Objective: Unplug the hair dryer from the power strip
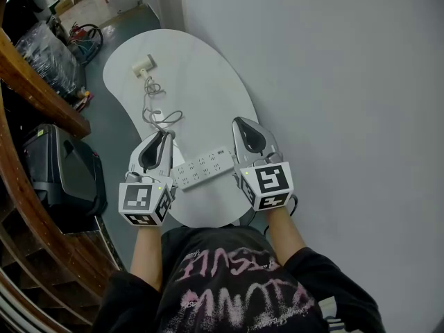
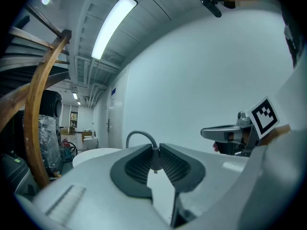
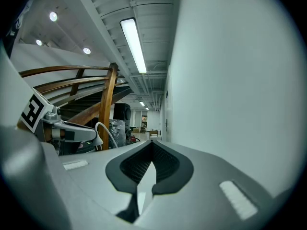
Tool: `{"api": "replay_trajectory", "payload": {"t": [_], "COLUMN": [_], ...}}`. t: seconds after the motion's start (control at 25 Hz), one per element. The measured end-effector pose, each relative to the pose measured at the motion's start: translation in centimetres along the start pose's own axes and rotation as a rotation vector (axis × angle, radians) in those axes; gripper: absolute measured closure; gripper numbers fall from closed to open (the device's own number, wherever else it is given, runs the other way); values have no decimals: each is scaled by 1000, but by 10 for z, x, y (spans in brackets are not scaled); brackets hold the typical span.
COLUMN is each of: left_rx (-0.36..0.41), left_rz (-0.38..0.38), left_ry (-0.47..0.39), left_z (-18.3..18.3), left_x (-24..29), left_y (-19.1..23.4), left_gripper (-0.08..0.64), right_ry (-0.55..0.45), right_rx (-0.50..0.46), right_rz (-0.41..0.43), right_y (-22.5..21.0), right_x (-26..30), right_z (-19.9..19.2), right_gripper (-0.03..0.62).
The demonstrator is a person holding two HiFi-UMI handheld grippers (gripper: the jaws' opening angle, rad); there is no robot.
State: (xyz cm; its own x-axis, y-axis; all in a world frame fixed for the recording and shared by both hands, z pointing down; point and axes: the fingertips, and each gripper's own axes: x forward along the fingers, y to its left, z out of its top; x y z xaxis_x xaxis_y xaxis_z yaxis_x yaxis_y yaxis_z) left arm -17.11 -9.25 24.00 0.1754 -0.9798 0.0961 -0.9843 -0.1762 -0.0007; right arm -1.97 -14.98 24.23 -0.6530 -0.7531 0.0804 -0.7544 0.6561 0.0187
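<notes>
— Grey ribbed pads on the left hand-held gripper (image 2: pixel 153 153): jaws clamped together on a thin pale grey cord (image 2: pixel 139 134), which arches up out of the tips.
— Noted. Right hand-held gripper (image 3: pixel 152 148)?
— Jaws closed, pads meeting at the tips, nothing between them.
— Head view: long white multi-socket power strip (image 1: pixel 202 168) lies flat between the two, one end just beside each, near the front edge of the white kidney-shaped tabletop (image 1: pixel 194 82).
— Cord's route?
— From the left tips it crosses the tabletop in loose loops to the small cream hair dryer (image 1: pixel 143 66), which lies at the far end, well apart from the strip.
— Plug?
— Too small to make out; cannot tell whether any prong sits in a socket.
— Surroundings: curved brown wooden railing (image 1: pixel 41 82) left of the tabletop, plain pale wall (image 1: pixel 333 82) on the right.
</notes>
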Motion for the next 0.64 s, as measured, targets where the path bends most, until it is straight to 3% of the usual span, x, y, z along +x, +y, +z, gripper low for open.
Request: {"api": "replay_trajectory", "payload": {"t": [0.64], "left_rx": [-10], "left_rz": [2], "left_ry": [6], "left_z": [-12], "left_x": [7], "left_y": [4], "left_gripper": [508], "right_ry": [0], "right_rx": [11], "right_rz": [-10], "right_y": [-5], "right_x": [5], "right_z": [-9], "right_gripper": [584]}}
